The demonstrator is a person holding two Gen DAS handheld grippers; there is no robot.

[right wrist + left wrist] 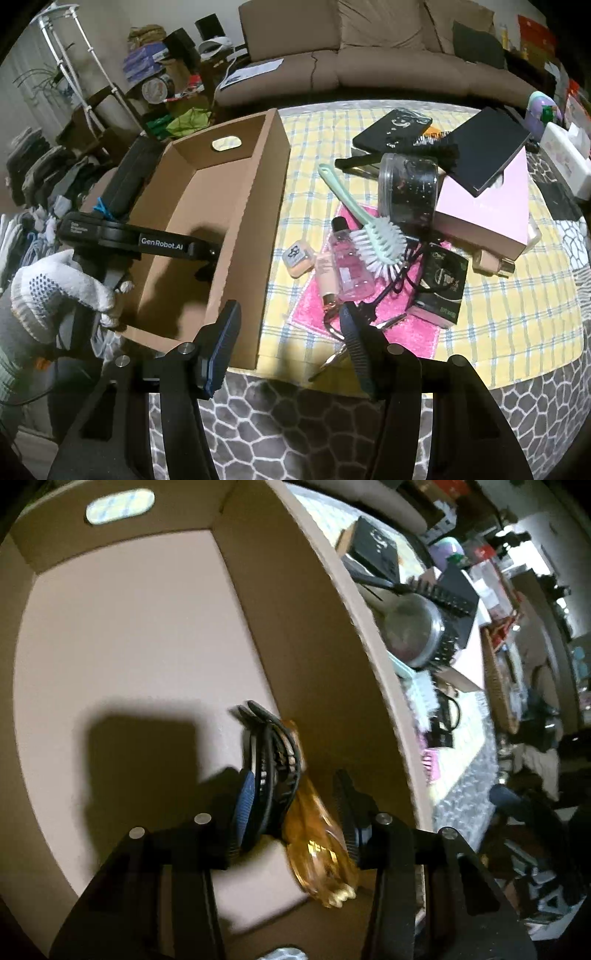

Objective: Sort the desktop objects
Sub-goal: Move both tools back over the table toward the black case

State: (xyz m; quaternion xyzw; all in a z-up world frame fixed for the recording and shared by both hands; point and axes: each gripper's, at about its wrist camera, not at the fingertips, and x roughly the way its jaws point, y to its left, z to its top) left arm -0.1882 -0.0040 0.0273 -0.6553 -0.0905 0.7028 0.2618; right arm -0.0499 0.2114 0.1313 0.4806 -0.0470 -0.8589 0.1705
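Observation:
My left gripper [295,812] is inside the cardboard box [314,635] with its jaws apart. Between them lie a black comb-like clip [273,760] and an amber translucent hair clip [317,853], against the box's right wall; whether a finger touches them I cannot tell. In the right wrist view the left gripper's body [162,245] reaches into the box [258,206]. My right gripper [288,343] is open and empty, above the table's near edge, beside the box's front corner.
On the yellow checked cloth [517,325] lie a mint brush [373,236], a pink bottle [347,266], a small tube, a pink towel [413,332], a black-gold box [443,284], a clear jar [406,188], a pink box [491,210] and black cases. A sofa stands behind.

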